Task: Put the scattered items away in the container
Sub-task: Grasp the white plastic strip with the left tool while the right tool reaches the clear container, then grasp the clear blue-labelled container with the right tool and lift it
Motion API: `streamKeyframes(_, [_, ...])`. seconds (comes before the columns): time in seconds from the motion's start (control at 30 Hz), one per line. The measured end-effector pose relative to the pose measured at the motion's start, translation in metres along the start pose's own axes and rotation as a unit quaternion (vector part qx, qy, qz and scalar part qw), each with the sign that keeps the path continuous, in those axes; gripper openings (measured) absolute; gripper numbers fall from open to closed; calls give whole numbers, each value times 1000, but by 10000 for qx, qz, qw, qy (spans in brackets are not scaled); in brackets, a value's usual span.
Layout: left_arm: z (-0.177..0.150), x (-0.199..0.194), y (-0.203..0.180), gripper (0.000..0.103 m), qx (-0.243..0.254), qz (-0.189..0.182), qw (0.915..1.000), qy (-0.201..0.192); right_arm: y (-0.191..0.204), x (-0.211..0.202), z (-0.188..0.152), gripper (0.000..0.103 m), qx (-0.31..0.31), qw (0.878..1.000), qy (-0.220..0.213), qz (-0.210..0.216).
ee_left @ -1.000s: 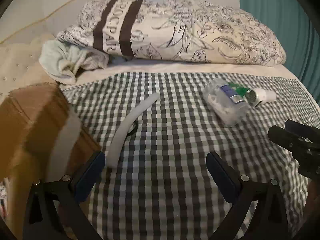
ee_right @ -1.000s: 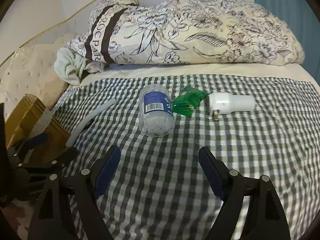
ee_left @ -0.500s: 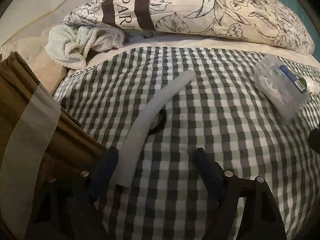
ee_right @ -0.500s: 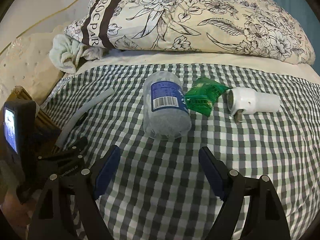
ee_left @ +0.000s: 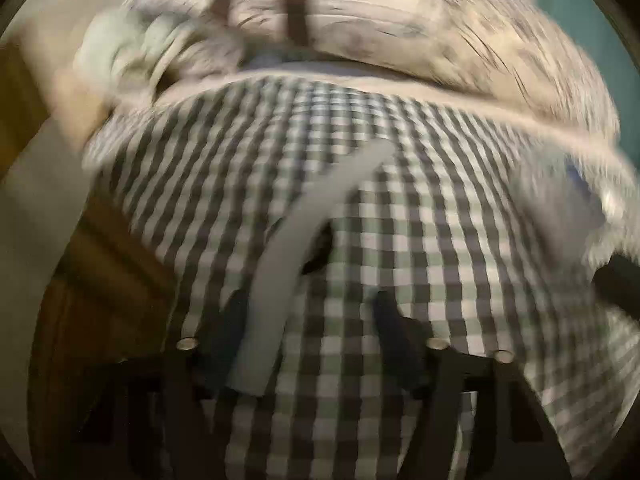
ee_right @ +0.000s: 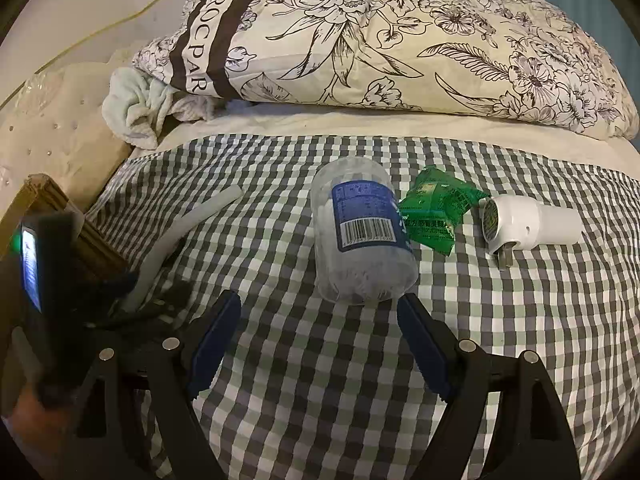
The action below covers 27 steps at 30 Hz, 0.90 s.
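Note:
A curved white foam tube (ee_left: 296,252) lies on the checked bedspread (ee_left: 460,280). My left gripper (ee_left: 308,320) is open, low over the bed, with the tube's near end between its fingers close to the left finger; this view is blurred. The tube also shows in the right wrist view (ee_right: 188,228). My right gripper (ee_right: 320,332) is open, just short of a clear cotton-swab jar (ee_right: 360,236) with a blue label. A green packet (ee_right: 436,212) and a white plug-in device (ee_right: 528,224) lie right of the jar. The brown cardboard box (ee_left: 80,272) stands at the left.
A floral duvet (ee_right: 400,36) and a pale green towel (ee_right: 136,112) lie along the head of the bed. The left gripper's body with its lit screen (ee_right: 32,268) shows at the left of the right wrist view, by the box (ee_right: 48,200).
My left gripper has moved forward and down, so the tube's near end now lies between its fingers. My right gripper has closed in on the jar.

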<state>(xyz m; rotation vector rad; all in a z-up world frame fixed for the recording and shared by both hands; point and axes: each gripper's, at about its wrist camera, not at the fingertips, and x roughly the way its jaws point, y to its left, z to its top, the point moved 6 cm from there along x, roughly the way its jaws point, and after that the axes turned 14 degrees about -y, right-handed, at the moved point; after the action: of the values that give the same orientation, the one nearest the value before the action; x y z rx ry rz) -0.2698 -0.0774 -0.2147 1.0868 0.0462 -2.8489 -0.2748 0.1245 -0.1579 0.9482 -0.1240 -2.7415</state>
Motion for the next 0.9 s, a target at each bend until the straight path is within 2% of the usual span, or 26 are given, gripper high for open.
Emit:
streamKeyframes(0.03, [1, -4, 4, 27, 100, 90, 9999, -47, 0, 1, 1, 81, -13, 10000, -10, -28])
streamKeyframes(0.07, [0, -8, 5, 16, 262, 124, 9996, -77, -1, 3, 3, 81, -25, 10000, -18, -61])
streamKeyframes(0.17, [0, -22, 0, 8, 322, -51, 9992, -220, 0, 12, 5, 81, -51, 9999, 3, -103])
streamKeyframes(0.23, [1, -29, -4, 7, 67, -367, 9991, -224, 1, 18, 8, 81, -92, 9999, -16, -144])
streamKeyframes(0.33, [3, -33, -5, 5, -141, -603, 9980, -142, -1, 30, 12, 81, -132, 9995, -25, -303])
streamKeyframes(0.5, [4, -40, -11, 5, -339, -880, 9955, -87, -14, 51, 16, 81, 26, 9987, 32, -516])
streamKeyframes(0.67, [5, -48, -16, 5, -386, -1002, 9942, -94, -32, 70, 15, 81, 169, 9973, 143, -703])
streamKeyframes(0.77, [3, -50, -18, 5, -512, -1189, 9916, 2, -32, 66, 19, 82, 157, 9985, 14, -534])
streamKeyframes(0.8, [1, -49, -19, 5, -539, -1195, 9914, 31, -32, 65, 21, 85, 74, 9986, -28, -528])
streamKeyframes(0.9, [-8, -41, -24, 5, -413, -1136, 9926, 130, -24, 73, 23, 84, -341, 9986, 43, -399])
